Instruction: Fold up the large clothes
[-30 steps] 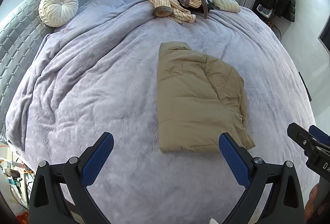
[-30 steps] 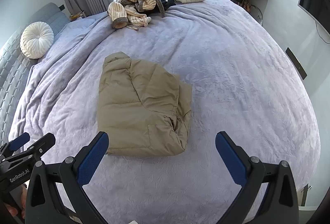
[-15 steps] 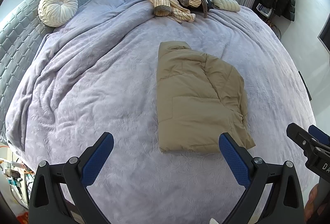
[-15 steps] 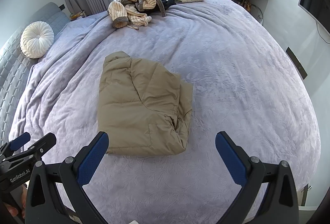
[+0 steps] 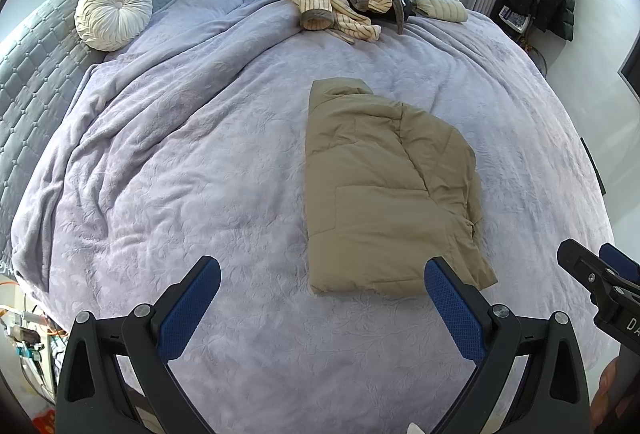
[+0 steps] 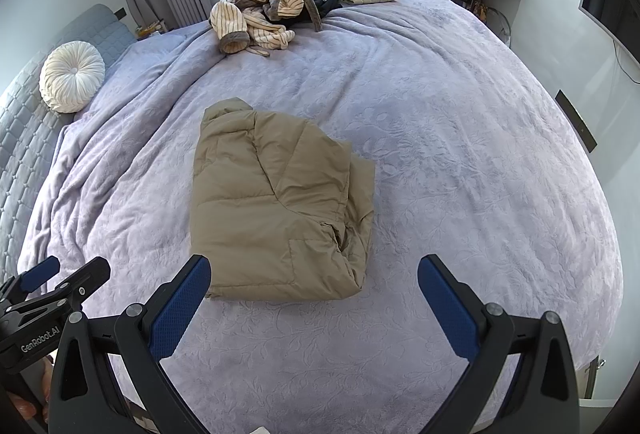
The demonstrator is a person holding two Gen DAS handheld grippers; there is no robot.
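tan puffer jacket [image 5: 384, 190] lies folded into a compact block on the lavender blanket [image 5: 180, 162] that covers the bed, roughly mid-bed and toward the near edge; collar end points away toward the window, hem end nearest the cameras. sleeve and side layers are tucked over on its right side, where the stacked edges and a pocket opening show in the right wrist view [image 6: 276, 206]. left tool [image 5: 320, 308] hangs above the blanket at the near edge, jaws spread wide, blue pads empty; its right finger [image 5: 452, 314] overlaps the jacket's near right corner in the picture, but contact cannot be told. right tool [image 6: 314, 302] likewise wide open and holding nothing, its left finger [image 6: 180, 306] lined up at the jacket's near left corner, the other finger over bare blanket. each tool's black frame shows at the edge of the other's view, so the two sit side by side, near each other. blanket is rumpled in long folds toward the head of the bed, smoother around the jacket. at the far side, near the window, a heap of cream striped clothes [image 5: 340, 6] mixed with grey-brown pieces, and just beside it a small folded cream quilted garment [image 5: 438, 4]. round white pleated cushion [image 5: 114, 10] leans against the grey quilted headboard [image 5: 36, 66]. dark coats [image 5: 548, 2] hang at the right wall.
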